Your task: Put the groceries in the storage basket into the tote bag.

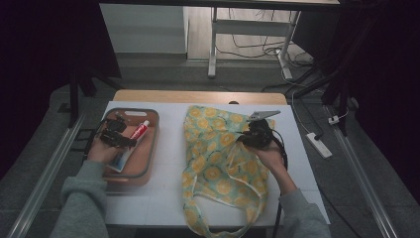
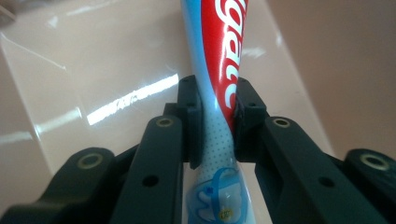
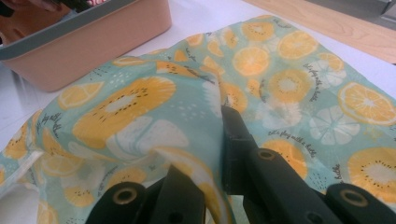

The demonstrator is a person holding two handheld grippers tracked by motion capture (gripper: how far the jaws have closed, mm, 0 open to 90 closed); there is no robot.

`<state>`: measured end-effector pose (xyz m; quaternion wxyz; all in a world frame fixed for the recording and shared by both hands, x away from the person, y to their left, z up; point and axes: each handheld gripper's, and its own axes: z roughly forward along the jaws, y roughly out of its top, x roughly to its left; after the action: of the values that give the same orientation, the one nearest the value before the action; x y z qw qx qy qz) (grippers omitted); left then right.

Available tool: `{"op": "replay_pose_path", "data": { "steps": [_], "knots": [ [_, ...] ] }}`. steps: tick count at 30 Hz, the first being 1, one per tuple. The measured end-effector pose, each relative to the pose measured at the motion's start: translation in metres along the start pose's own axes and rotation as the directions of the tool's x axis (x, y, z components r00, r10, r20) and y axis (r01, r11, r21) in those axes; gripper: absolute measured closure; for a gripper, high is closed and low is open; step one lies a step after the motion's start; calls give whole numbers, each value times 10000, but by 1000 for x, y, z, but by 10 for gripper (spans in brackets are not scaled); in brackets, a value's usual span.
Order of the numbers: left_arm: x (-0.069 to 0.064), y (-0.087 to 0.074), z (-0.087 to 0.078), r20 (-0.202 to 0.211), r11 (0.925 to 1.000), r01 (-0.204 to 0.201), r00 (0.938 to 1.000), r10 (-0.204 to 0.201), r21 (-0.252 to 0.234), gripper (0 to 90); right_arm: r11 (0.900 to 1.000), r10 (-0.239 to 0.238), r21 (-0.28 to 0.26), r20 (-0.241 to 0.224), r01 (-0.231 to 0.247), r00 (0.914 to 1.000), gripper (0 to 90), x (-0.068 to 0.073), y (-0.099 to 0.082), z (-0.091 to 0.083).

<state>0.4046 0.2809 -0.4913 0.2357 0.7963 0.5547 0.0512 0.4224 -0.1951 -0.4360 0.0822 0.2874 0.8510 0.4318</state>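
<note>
A red, white and blue toothpaste tube (image 1: 139, 132) lies in the pink bin (image 1: 148, 159) at the table's left. My left gripper (image 1: 119, 138) is shut on the toothpaste tube (image 2: 217, 84), its black jaws pressing the tube's sides inside the bin (image 2: 84, 84). A teal cloth bag (image 1: 218, 158) printed with orange slices lies spread over the table's middle, its handles toward the front edge. My right gripper (image 1: 247, 139) is shut on a raised fold of the bag (image 3: 140, 107) near its right edge, with cloth bunched between the jaws.
The pink bin (image 3: 93, 51) with its grey rim stands left of the bag. A white mat (image 1: 168, 148) covers the table, and a wooden edge (image 1: 198, 96) runs along the back. Metal rails flank the table. A power strip (image 1: 319, 144) lies on the floor at right.
</note>
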Motion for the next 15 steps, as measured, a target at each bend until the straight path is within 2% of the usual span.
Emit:
{"op": "replay_pose_path", "data": {
  "steps": [4, 8, 13, 15],
  "knots": [
    [3, -1, -13, 317, 9977, 24, 9995, -2, -682, 763, 10000, -13, -25, 14, 13, 10000, 878, 0, 0, 0],
    [3, -3, -29, 596, 9915, 25, 9982, 53, -1300, 763, 10000, -35, -54, 32, 35, 10000, 878, 1, 0, -1],
    [-1, -4, -52, 1038, 9761, -64, 9942, 296, -2171, 763, 10000, -43, -60, 39, 43, 10000, 878, 1, 0, -1],
    [-6, -4, -64, 1402, 9649, -116, 9889, 501, -2624, 763, 10000, -28, -74, 45, 28, 10000, 878, 1, 0, -1]
  ]
}}
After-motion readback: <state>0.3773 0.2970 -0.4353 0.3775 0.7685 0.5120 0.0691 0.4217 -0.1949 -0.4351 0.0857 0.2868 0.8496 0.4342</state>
